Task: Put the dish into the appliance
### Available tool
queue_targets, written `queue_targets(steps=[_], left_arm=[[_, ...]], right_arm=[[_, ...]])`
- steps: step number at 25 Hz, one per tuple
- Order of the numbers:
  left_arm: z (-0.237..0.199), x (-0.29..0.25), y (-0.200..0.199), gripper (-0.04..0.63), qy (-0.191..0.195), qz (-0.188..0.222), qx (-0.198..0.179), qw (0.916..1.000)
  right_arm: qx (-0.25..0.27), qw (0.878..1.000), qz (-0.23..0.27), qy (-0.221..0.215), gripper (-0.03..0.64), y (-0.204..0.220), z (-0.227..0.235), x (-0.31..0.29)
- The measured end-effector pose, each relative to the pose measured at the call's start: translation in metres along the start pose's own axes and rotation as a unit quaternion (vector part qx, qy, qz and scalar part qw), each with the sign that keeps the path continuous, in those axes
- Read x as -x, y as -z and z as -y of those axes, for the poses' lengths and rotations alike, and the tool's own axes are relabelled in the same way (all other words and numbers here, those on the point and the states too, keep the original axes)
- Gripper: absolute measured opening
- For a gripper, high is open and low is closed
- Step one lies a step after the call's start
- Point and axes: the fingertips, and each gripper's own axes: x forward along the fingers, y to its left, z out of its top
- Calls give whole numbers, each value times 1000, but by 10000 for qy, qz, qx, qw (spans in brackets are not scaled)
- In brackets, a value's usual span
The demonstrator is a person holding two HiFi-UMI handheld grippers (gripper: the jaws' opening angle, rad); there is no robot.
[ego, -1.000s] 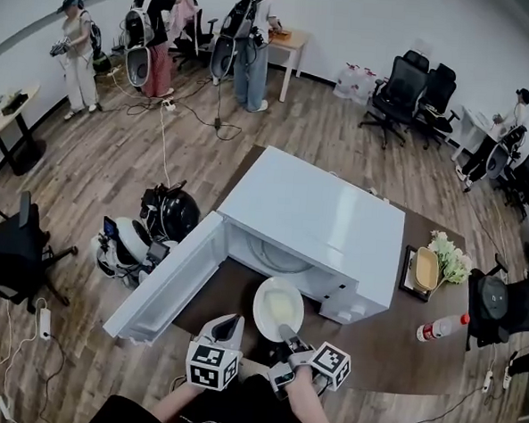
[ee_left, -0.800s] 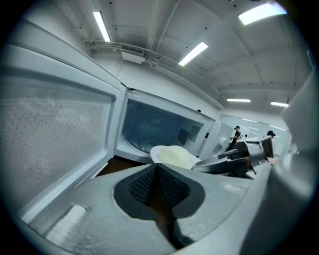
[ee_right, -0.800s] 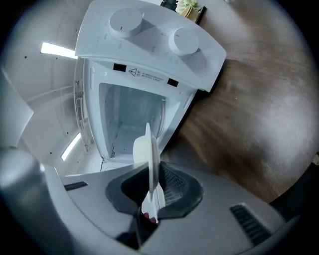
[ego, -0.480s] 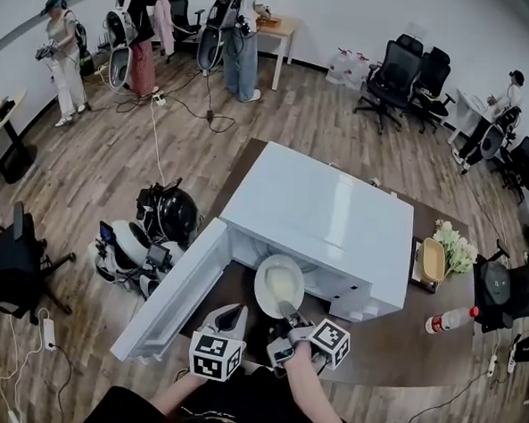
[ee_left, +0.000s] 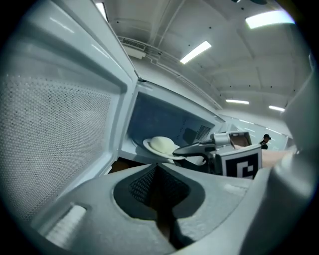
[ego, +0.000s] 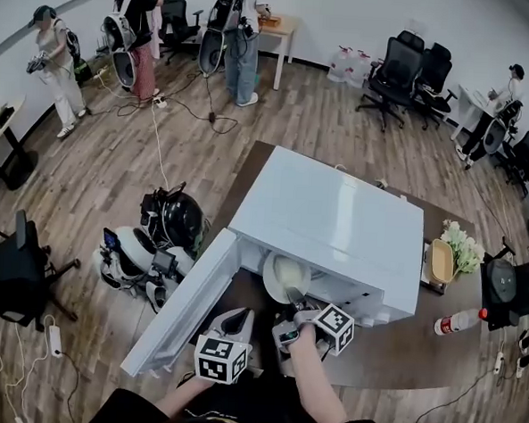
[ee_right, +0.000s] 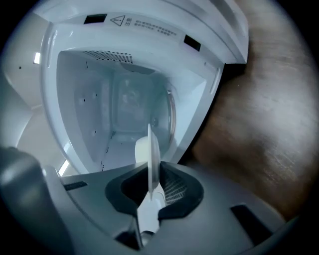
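A white microwave (ego: pixel 335 224) stands on the brown table (ego: pixel 399 348) with its door (ego: pixel 183 304) swung open to the left. My right gripper (ego: pixel 293 299) is shut on the near rim of a white dish (ego: pixel 286 274) with pale food on it. The dish sits partly inside the microwave's opening. In the right gripper view the dish (ee_right: pixel 152 154) shows edge-on between the pads, in front of the empty cavity (ee_right: pixel 119 109). My left gripper (ego: pixel 237 319) hangs beside the door, shut and holding nothing. The left gripper view shows the dish (ee_left: pixel 160 145) at the cavity's mouth.
A wicker basket (ego: pixel 440 262), white flowers (ego: pixel 463 245) and a red-capped bottle (ego: pixel 459 322) lie on the table's right side. Black and white equipment (ego: pixel 170 223) sits on the floor left of the door. People and office chairs stand farther back.
My right gripper has carried the dish forward from in front of the microwave into its opening. The left gripper has stayed low beside the door.
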Motion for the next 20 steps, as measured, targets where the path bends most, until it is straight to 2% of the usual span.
queue_targets(steps=[10,20], left_arm=[[-1,-7,1,2,105,-110,-48,9999],[-2,-16,-4,2,114,-119,-40,9999]], right_arm=[[-151,9997,102,143,48,-12,-2,-25],[-229,9996,180,63,49,-24,-6,-42]])
